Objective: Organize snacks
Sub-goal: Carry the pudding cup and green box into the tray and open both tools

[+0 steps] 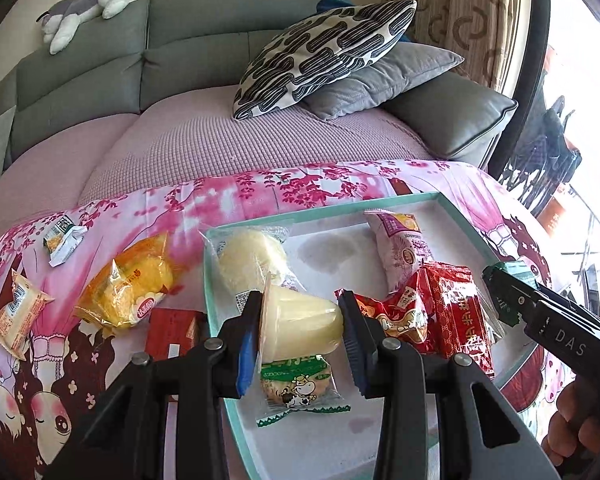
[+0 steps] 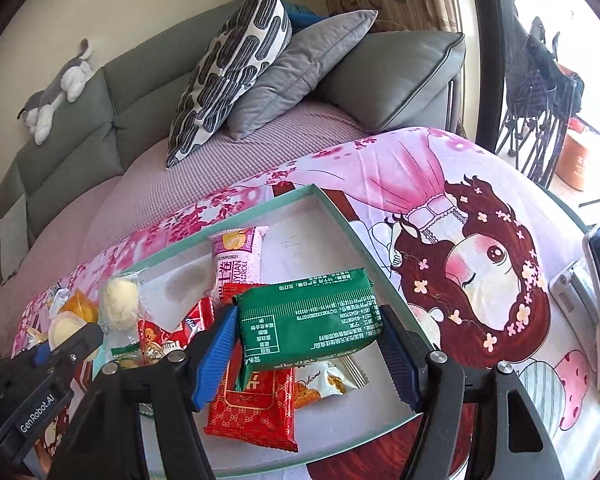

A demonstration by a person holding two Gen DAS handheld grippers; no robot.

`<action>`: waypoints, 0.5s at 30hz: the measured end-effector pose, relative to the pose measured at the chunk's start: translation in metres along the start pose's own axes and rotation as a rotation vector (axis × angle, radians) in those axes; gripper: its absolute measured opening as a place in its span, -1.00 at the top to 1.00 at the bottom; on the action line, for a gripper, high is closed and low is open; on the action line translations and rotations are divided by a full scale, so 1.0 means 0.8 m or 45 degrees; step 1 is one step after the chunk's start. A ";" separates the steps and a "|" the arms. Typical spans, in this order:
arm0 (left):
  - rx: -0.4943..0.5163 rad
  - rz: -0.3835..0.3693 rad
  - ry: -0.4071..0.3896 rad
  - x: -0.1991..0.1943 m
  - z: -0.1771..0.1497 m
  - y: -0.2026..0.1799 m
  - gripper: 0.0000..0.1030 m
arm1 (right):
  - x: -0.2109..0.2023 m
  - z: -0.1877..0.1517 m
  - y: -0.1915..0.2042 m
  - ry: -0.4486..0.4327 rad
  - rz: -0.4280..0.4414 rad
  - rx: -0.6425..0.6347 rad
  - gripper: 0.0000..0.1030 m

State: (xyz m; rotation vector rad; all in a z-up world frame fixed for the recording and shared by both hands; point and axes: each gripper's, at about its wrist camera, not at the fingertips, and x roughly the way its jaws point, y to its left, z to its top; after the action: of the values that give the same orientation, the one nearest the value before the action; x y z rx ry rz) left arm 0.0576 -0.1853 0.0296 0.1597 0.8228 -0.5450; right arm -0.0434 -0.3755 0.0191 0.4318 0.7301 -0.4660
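Left tongs (image 1: pixel 300 320) clamp jelly cup (image 1: pixel 300 326) above tray (image 1: pixel 216 280).

Both cams ride on the handheld grippers, looking forward and down along the fingers, close over the table. Left wrist sits at the tray's (image 1: pixel 456 210) left side; right wrist at its right. Shared: tray, red packets (image 1: pixel 452 312), grey sofa (image 1: pixel 204 36), patterned cushion (image 2: pixel 228 72). Each catches the other gripper at its frame edge. Fisheye probably exaggerates the tilt.
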 end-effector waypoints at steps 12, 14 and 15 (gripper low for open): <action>-0.065 0.002 -0.011 0.026 -0.002 0.011 0.23 | 0.027 0.004 -0.001 -0.064 0.026 0.016 -0.39; -0.069 -0.003 -0.012 0.029 -0.002 0.012 0.23 | 0.033 0.007 0.003 -0.065 0.015 0.001 -0.39; -0.072 -0.004 -0.013 0.030 -0.002 0.012 0.23 | 0.036 0.009 0.005 -0.066 0.008 -0.005 -0.39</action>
State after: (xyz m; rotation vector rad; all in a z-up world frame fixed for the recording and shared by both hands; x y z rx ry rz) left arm 0.0751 -0.1860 0.0104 0.1039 0.8279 -0.5247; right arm -0.0186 -0.3830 0.0043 0.4164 0.6797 -0.4683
